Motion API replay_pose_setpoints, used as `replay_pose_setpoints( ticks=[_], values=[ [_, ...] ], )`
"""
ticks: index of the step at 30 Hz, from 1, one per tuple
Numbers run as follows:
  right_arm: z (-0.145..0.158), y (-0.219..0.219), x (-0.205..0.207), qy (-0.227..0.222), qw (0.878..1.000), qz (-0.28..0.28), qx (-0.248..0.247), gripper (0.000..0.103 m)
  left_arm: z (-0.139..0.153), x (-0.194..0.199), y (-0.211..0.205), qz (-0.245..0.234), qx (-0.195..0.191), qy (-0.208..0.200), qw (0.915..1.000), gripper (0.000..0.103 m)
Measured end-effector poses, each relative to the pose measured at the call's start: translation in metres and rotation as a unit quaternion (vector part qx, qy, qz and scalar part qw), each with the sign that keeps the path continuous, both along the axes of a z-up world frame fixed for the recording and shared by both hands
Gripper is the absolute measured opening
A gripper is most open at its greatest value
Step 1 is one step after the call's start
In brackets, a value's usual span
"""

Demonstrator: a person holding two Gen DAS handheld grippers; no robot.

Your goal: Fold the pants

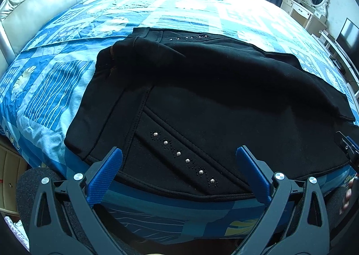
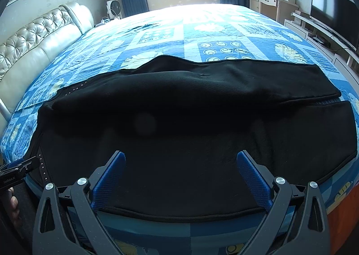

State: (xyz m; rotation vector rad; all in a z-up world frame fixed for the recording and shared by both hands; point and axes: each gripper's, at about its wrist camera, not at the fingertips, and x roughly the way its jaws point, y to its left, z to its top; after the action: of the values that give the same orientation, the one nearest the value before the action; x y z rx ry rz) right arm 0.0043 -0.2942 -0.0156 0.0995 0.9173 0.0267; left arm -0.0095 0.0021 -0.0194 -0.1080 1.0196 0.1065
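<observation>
Black fleecy pants [image 1: 202,97] spread along the bed's near edge.

Both the left gripper [image 1: 179,158] and right gripper [image 2: 180,160] gape wide, empty, ribbed blue pads over the studded fabric; "EasiRobot.AI" marks the left gripper; quilted blue bedspread [image 2: 202,30] beneath.

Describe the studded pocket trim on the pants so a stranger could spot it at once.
Start at the bed with the blue patterned cover; black pants lie across its near edge. Near the open left gripper, a slanted pocket trim carries a row of silver studs ringed by tiny black beads, the only shiny detail on that plain fabric.
</observation>
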Motion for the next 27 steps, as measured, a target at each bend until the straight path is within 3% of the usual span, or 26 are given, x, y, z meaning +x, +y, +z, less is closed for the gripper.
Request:
replay_pose_setpoints(
  ticks=[27],
  values=[
    [-0.0066,0.0024,0.0007,0.011,1.000,0.004,0.003,0.099,0.0096,-0.0027,-0.0098,-0.023,0.020,-0.028,0.9991,0.101]
  ],
)
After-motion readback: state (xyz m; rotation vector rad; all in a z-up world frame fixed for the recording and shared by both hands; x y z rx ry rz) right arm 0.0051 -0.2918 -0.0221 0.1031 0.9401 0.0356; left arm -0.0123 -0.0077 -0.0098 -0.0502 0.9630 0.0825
